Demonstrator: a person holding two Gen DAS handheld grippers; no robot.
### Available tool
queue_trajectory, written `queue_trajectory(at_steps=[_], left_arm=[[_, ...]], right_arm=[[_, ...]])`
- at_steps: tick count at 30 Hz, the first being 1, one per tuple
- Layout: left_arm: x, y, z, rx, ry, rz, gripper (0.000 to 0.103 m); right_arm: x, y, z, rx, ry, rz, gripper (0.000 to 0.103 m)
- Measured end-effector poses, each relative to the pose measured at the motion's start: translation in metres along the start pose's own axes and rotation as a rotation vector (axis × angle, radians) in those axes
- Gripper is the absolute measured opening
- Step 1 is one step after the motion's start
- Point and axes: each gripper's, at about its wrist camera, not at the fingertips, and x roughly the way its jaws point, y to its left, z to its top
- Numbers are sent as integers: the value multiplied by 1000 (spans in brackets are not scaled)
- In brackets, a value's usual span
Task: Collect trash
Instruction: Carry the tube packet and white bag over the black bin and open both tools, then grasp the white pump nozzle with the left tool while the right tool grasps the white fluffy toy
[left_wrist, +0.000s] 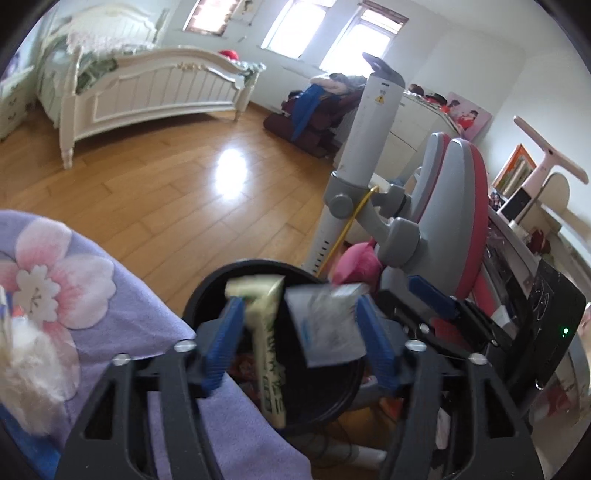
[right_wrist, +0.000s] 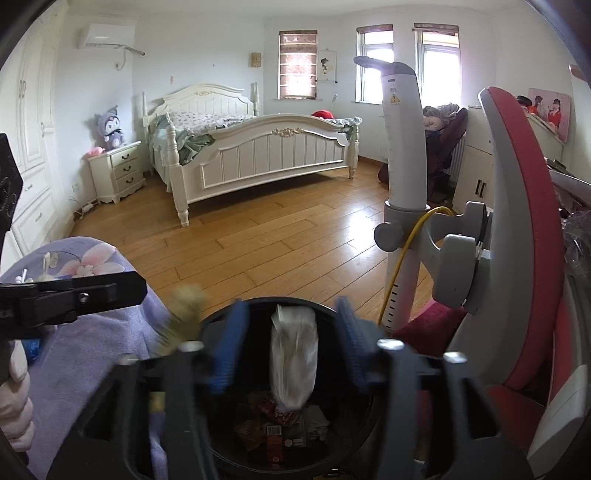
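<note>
A black round trash bin (left_wrist: 207, 291) stands on the floor below both grippers; its rim also shows in the right wrist view (right_wrist: 221, 454), with several wrappers inside. My left gripper (left_wrist: 299, 314) is open above the bin. A long cream wrapper (left_wrist: 267, 347) and a grey-white packet (left_wrist: 325, 328) hang blurred between its blue fingers, free of them. My right gripper (right_wrist: 288, 325) is open over the bin. A white crumpled wrapper (right_wrist: 293, 358) is blurred between its fingers, touching neither. The cream wrapper shows at its left (right_wrist: 183, 317).
A purple flowered bedspread (left_wrist: 92, 295) lies left of the bin. A grey and red child's chair (left_wrist: 458, 206) and its white post (left_wrist: 365, 122) stand right of it. A desk with clutter (left_wrist: 532, 236) is at far right. Open wood floor (right_wrist: 280, 236) reaches a white bed (right_wrist: 258, 147).
</note>
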Motion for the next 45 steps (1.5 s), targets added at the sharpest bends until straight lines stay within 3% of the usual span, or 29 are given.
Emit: queue_trajectory(at_steps=[1, 6, 11, 19, 24, 29, 34, 37, 38, 40, 41, 45], left_arm=[[-4, -4, 0, 21, -7, 12, 73], [-30, -12, 0, 76, -53, 98, 94], [-74, 0, -6, 87, -99, 200, 98], [-164, 104, -20, -121, -141, 321, 98], [-204, 193, -32, -252, -107, 482, 97], [-213, 259, -43, -348, -48, 509, 93], [-195, 287, -42, -375, 9, 469, 68], [-188, 293, -43, -369, -4, 471, 51], [-188, 293, -43, -366, -13, 475, 47], [-189, 293, -45, -378, -30, 457, 47], [-188, 293, -46, -379, -35, 451, 47], [-192, 294, -51, -386, -43, 454, 47]], right_arm=[[-4, 1, 0, 0, -17, 4, 77], [-13, 10, 4, -5, -18, 56, 78], [-17, 32, 11, -16, -10, 131, 81], [-10, 98, 23, -52, 68, 360, 82], [11, 154, 27, -101, 161, 491, 82], [35, 196, 26, -118, 236, 568, 82], [63, 218, 22, -125, 295, 553, 82], [73, 222, 18, -109, 331, 562, 80], [74, 225, 17, -117, 336, 560, 77], [76, 230, 14, -144, 352, 558, 55], [75, 231, 14, -151, 357, 568, 50], [62, 230, 14, -175, 329, 574, 41]])
